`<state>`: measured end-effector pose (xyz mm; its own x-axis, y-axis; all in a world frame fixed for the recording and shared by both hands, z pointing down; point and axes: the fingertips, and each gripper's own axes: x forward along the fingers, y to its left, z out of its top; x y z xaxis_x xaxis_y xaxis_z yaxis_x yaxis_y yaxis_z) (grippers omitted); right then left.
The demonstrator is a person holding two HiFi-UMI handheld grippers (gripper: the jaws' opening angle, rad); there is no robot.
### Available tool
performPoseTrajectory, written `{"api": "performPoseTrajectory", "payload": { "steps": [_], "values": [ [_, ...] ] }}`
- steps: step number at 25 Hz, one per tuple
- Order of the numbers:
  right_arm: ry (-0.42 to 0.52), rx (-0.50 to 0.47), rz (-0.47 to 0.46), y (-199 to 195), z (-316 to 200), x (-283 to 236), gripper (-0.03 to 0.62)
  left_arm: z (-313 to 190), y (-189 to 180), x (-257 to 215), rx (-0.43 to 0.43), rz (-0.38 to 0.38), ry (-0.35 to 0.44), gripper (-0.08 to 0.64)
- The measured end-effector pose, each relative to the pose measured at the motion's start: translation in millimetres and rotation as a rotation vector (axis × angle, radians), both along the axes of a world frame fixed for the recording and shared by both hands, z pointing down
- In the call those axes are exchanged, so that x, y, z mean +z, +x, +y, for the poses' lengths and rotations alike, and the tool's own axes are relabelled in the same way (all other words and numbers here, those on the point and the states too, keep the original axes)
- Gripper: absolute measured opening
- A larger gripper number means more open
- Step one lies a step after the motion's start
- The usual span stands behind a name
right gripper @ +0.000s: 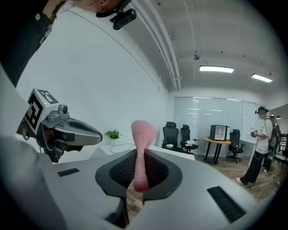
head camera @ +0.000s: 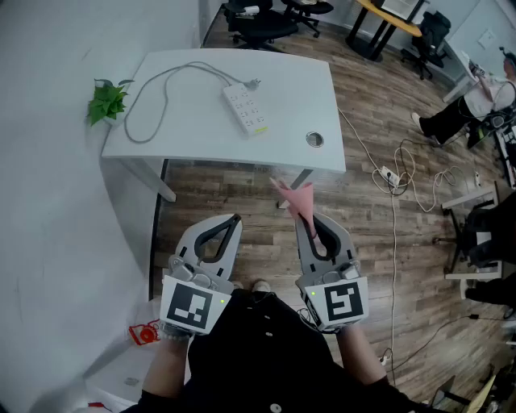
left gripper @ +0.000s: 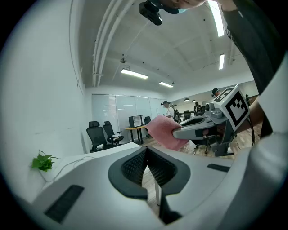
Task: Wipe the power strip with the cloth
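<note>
A white power strip (head camera: 245, 108) lies on the white table (head camera: 185, 129), its grey cable (head camera: 153, 97) looping to the left. Both grippers hang over the floor in front of the table's near edge, well short of the strip. My right gripper (head camera: 300, 219) is shut on a pink cloth (head camera: 295, 197) that sticks out past its tips; the pink cloth (right gripper: 140, 152) stands pinched between the jaws in the right gripper view and shows as a pink cloth (left gripper: 163, 132) in the left gripper view. My left gripper (head camera: 235, 219) is shut with nothing in it.
A small green plant (head camera: 107, 101) sits at the table's left edge, and a round cable hole (head camera: 314, 139) at its near right. Another power strip with cables (head camera: 389, 176) lies on the wood floor to the right. Office chairs (head camera: 262, 24) stand behind the table. A person (right gripper: 261, 143) stands far right.
</note>
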<state>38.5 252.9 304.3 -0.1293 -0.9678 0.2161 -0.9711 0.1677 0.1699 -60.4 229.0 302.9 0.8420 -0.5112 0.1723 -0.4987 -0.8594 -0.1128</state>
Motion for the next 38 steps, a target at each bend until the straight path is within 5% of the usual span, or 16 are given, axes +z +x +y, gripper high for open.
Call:
{"api": "performPoseTrajectory", "payload": {
  "steps": [38],
  "values": [
    [0.028,0.113,-0.007,-22,10,8,0.057,0,-37,9,0.053,0.0,0.013,0.012]
  ]
}}
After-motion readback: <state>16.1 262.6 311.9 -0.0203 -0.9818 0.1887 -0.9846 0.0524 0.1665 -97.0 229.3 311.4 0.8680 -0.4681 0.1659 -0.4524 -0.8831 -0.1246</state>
